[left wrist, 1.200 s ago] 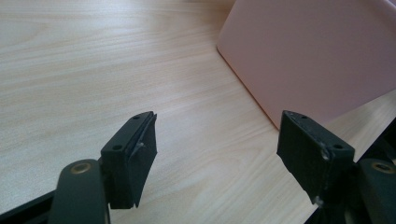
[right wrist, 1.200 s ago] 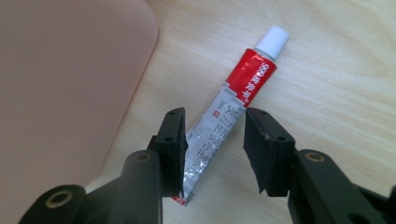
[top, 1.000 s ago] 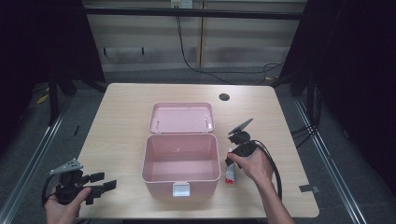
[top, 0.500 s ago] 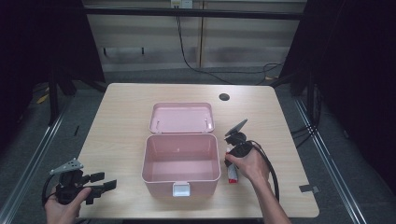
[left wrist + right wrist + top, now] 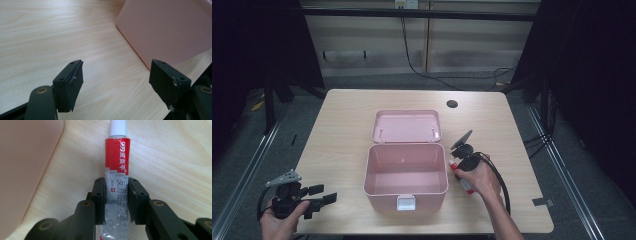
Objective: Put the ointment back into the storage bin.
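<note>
An open pink box stands mid-table, empty inside, its lid laid back behind it. Just right of the box, my right gripper is shut on a red and white ointment tube. In the right gripper view the jaws clamp the tube at its crimped lower half, and its white cap points away from them above the wood. The box wall is at the left. My left gripper rests at the table's front left, open and empty, facing the box.
The wooden table has a round cable hole at the back right. A small latch sits on the box's front. Dark floor and cables surround the table.
My right gripper has shifted slightly left toward the box with the tube in it. The left gripper has stayed still.
</note>
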